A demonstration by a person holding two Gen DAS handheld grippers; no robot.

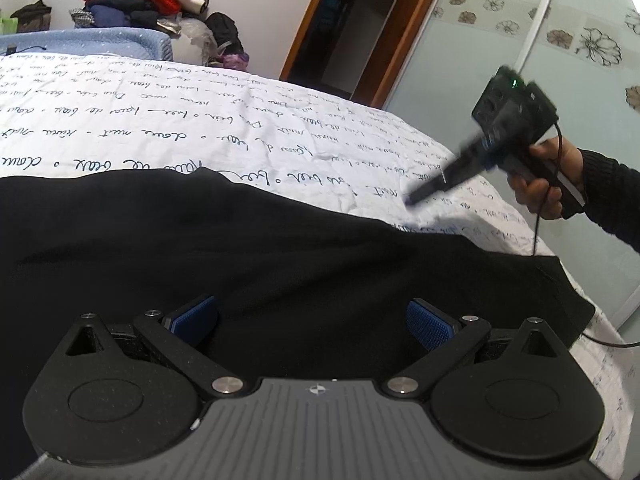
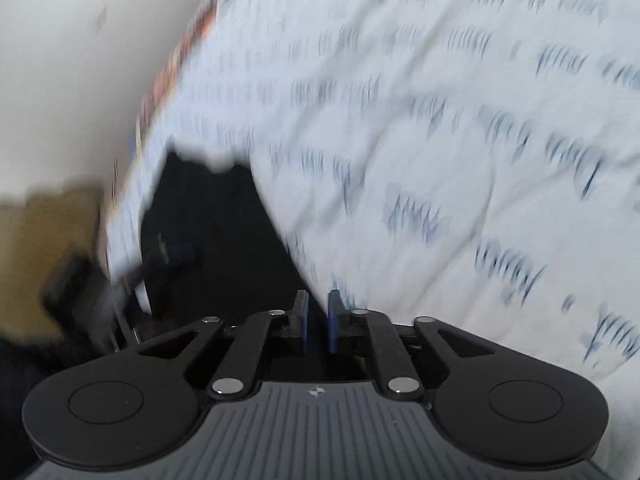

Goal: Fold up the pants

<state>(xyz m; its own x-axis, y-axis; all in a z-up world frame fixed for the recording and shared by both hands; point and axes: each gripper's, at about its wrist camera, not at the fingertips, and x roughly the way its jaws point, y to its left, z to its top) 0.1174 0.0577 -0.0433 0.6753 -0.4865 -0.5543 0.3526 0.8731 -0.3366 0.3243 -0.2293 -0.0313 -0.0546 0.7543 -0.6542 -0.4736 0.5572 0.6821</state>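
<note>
Black pants [image 1: 280, 256] lie spread across the near part of a bed with a white cover printed with handwriting [image 1: 160, 120]. My left gripper [image 1: 312, 322] is open and empty, its blue pads wide apart just above the black cloth. My right gripper [image 1: 412, 199] shows in the left wrist view, held in a hand above the bed to the right of the pants. In the blurred right wrist view my right gripper [image 2: 318, 326] has its pads nearly together with a narrow gap and nothing between them. The pants [image 2: 212, 232] show there as a dark patch at the left.
A heap of clothes [image 1: 140, 0] sits beyond the bed's far end by a blue headboard [image 1: 92, 44]. A doorway [image 1: 344, 24] and a glass wardrobe door with flowers [image 1: 560, 60] stand at the right. A cable [image 1: 600, 344] hangs from the right gripper over the bed's edge.
</note>
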